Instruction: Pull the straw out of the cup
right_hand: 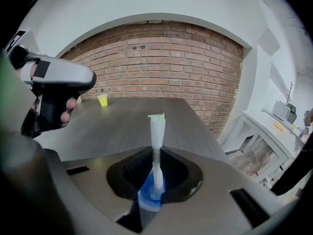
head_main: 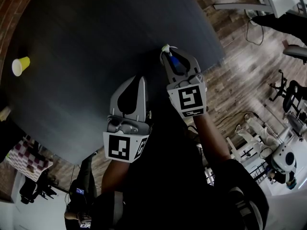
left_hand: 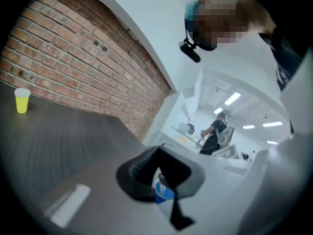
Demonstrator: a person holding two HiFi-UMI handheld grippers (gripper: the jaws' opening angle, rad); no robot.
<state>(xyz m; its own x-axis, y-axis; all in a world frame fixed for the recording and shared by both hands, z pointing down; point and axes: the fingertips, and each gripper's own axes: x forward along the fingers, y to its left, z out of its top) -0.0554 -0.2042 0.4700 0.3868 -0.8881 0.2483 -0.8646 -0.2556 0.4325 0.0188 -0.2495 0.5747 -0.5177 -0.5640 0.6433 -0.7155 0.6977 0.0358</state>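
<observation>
A small yellow cup (head_main: 20, 65) stands upright at the far left of the dark table (head_main: 96, 32), with no straw showing in it. The cup (right_hand: 102, 100) looks tiny and distant in the right gripper view, and the cup (left_hand: 21, 100) also stands far off in the left gripper view. My right gripper (head_main: 168, 53) is shut on a white paper-wrapped straw (right_hand: 156, 131) with a green tip, which points up out of the jaws. Only the straw's tip (head_main: 166, 47) shows in the head view. My left gripper (head_main: 140, 79) hangs beside it over the table, jaws together with nothing between them.
A red brick wall (right_hand: 161, 62) runs behind the table's far edge. Wooden floor (head_main: 240, 80) with chairs and cables lies off the table's right edge. A white bench (right_hand: 274, 131) and a person (left_hand: 212, 131) stand further back in the room.
</observation>
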